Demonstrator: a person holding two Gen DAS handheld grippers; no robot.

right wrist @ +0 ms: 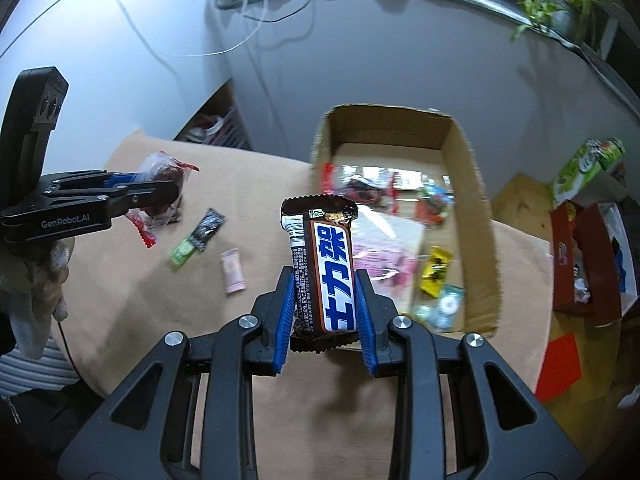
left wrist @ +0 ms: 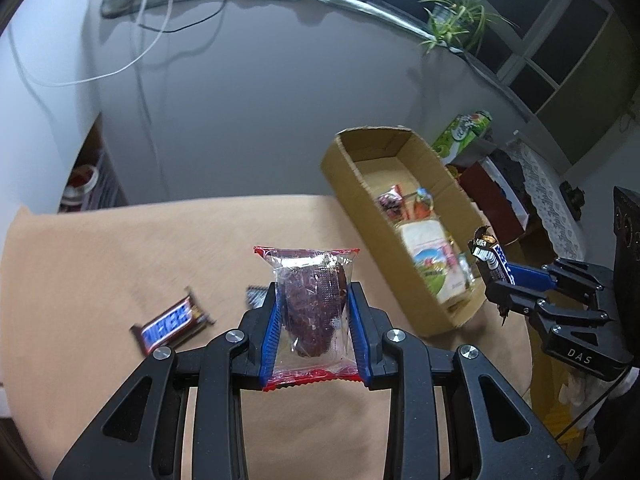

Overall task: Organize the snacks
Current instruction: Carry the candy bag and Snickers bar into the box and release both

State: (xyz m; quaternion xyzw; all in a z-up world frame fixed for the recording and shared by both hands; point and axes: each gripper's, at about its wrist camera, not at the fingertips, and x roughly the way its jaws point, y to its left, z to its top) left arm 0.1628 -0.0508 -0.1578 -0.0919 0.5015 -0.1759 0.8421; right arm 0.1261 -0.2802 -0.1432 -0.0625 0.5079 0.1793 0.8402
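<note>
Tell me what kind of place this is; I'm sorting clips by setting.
Probably a room in a home: a spider plant on the window ledge, a cardboard box of snacks on a tan-covered table, charging cables hanging down the wall.

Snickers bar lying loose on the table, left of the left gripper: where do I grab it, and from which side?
Grip the Snickers bar across its narrow width at mid-length, coming from above with fingers on the long edges. It lies flat and diagonal on the table, so roll the gripper to match. Both grippers are full now.
</note>
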